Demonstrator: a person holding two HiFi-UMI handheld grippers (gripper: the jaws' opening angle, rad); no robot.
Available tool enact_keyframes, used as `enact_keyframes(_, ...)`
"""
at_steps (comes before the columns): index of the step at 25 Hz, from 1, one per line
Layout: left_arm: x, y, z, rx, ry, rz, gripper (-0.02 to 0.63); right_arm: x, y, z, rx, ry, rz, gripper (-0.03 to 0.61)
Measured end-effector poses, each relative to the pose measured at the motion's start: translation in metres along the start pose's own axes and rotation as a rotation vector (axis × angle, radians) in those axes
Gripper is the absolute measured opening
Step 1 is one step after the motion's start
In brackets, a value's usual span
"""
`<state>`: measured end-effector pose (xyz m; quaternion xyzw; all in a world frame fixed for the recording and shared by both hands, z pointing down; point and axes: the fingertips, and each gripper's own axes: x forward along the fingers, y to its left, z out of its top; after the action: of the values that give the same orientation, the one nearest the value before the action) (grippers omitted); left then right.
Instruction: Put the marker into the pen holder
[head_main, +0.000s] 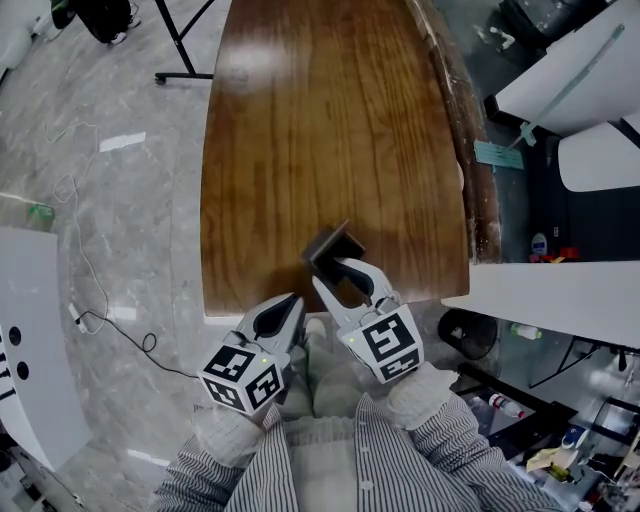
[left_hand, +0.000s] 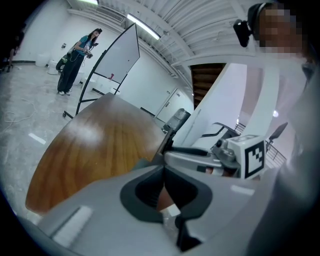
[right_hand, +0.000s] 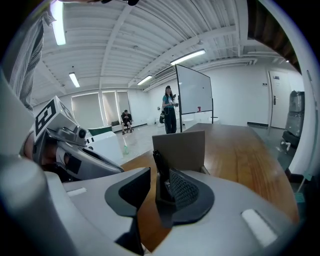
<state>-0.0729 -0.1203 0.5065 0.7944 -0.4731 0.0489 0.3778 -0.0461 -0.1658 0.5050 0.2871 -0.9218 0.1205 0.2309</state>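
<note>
A dark square pen holder (head_main: 335, 248) stands near the front edge of the wooden table (head_main: 330, 120). My right gripper (head_main: 331, 272) reaches over that edge, its jaws spread just in front of the holder. In the right gripper view the black marker (right_hand: 161, 175) stands upright between the jaws of the right gripper (right_hand: 152, 177). It leans on the right pad, with a gap on its left, and the grey holder (right_hand: 180, 149) is right behind it. My left gripper (head_main: 293, 302) hangs off the table's front edge, shut and empty, tips meeting (left_hand: 162, 172).
The table runs away from me, bare beyond the holder. A whiteboard on a stand (right_hand: 194, 92) and a standing person (right_hand: 169, 116) are far off on the floor. White desks (head_main: 560, 290) and clutter lie to the right; cables (head_main: 110, 325) trail on the left floor.
</note>
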Motion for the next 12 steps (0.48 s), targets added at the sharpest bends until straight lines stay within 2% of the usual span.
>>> enact_keyframes(6, -0.006, -0.004, 0.006, 0.011, -0.020, 0.000, 0.008, -0.011, 0.000, 0.006, -0.006, -0.021, -0.018, 0.116)
enact_keyframes(12, -0.014, -0.023, 0.014, 0.055, -0.037, -0.025, 0.008, -0.038, 0.008, 0.017, 0.034, -0.064, -0.016, 0.090)
